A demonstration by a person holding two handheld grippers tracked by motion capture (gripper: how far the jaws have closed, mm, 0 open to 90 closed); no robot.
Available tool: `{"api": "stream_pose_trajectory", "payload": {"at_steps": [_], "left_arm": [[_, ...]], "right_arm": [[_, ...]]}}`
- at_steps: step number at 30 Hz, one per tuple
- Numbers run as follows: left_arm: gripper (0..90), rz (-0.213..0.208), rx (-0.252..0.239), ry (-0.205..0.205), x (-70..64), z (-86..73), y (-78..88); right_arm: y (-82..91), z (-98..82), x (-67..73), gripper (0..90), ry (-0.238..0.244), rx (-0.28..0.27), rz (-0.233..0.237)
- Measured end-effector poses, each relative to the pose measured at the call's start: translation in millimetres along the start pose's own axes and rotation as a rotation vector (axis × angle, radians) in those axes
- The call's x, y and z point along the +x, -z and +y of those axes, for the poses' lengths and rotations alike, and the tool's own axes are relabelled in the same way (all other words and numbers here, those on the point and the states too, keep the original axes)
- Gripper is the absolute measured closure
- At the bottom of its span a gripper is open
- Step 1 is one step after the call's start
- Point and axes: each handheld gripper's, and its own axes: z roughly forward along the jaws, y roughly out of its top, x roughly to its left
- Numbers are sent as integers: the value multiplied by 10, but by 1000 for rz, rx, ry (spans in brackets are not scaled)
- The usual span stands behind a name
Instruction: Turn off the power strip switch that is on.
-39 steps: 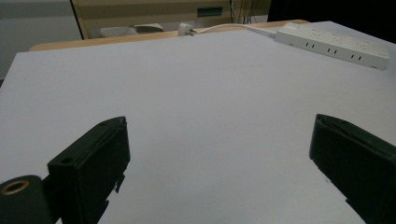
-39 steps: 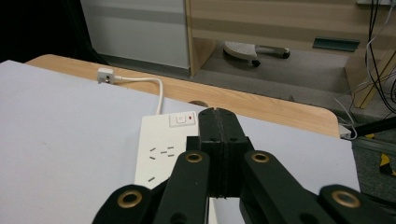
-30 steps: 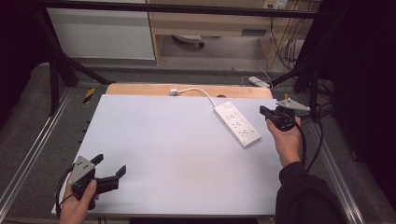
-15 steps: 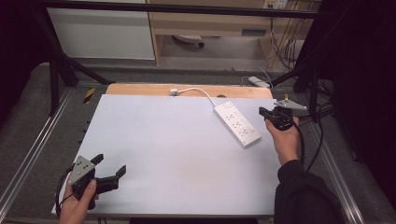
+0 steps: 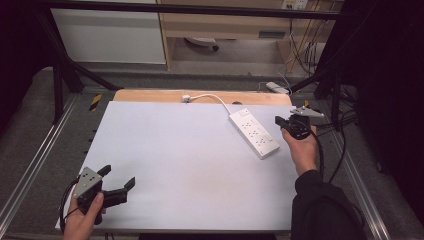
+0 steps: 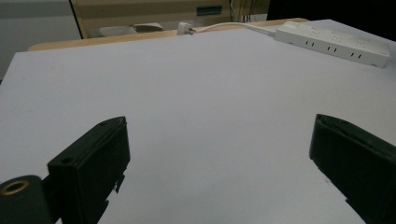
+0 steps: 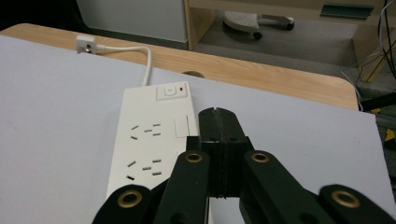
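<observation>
A broad, smooth, matt white sheet (image 5: 190,165) covers the table, leaving a strip of pale wood (image 5: 150,96) bare along the far edge. At the far right of the sheet lies a long, flat, white plastic power strip (image 5: 253,133), set at a slant, its face dotted with slot sockets and a square switch with a small red mark at its far end. Its white cable (image 5: 212,98) curves left to a plug (image 5: 185,98) resting on the wood.

The right gripper (image 5: 286,123), black and hard-edged, is just right of the strip; in the right gripper view its jaws are pressed together with nothing between them, their tips hiding part of the strip's near right side.

The left gripper (image 5: 119,181) sits at the near left corner, well apart from the strip, jaws wide apart over bare sheet. Its own view cuts off both jaws at the bottom edge.
</observation>
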Motion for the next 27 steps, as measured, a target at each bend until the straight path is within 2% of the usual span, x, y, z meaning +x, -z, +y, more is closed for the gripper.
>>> {"api": "stream_pose_trajectory", "payload": {"at_steps": [17,27], "left_arm": [[49,-6,2,-3,-2,0,-4],[49,-5,3,-1,-2,-1,-6]], "right_arm": [[-122,-109,36,900,9,60,12],[-139,-216,-1,900,-2,79,13]]}}
